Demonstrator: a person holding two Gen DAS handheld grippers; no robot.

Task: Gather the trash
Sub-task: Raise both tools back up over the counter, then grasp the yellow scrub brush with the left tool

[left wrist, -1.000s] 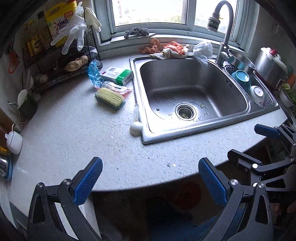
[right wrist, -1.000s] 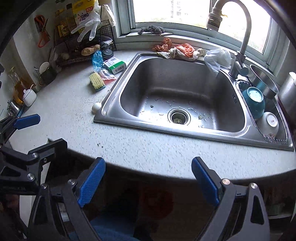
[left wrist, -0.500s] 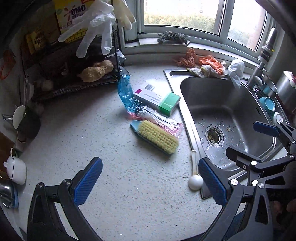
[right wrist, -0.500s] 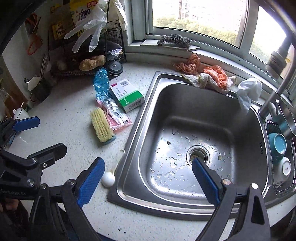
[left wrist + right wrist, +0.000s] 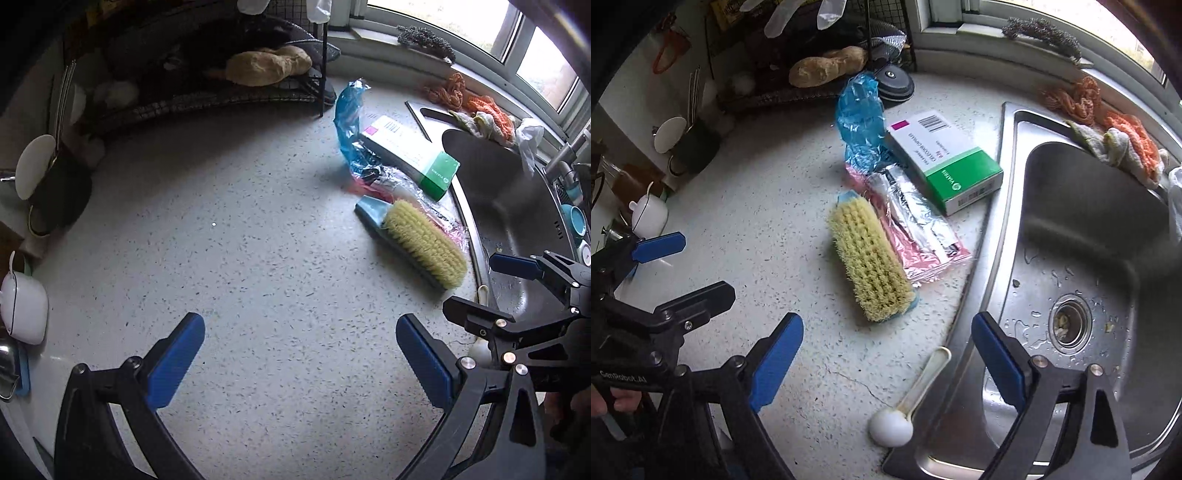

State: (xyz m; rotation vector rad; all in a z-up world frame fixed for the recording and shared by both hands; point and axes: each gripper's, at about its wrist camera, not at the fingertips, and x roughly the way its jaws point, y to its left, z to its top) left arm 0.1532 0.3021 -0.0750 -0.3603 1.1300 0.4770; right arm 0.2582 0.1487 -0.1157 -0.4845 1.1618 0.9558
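My right tool [image 5: 888, 360] has just been narrowing, wide and empty; my left tool [image 5: 301, 356] gapes empty too; crinkled pink-and-silver foil wrapper [image 5: 919, 236] lies by the table's sink edge, touching the yellow-bristled scrub brush [image 5: 870, 258]; I risk snagging bristles.

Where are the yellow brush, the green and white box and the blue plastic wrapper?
yellow brush [image 5: 868, 264], right wrist view, middle of its bristles.
green and white box [image 5: 955, 170], right wrist view, green end of its top.
blue plastic wrapper [image 5: 860, 122], right wrist view, its crinkled middle.
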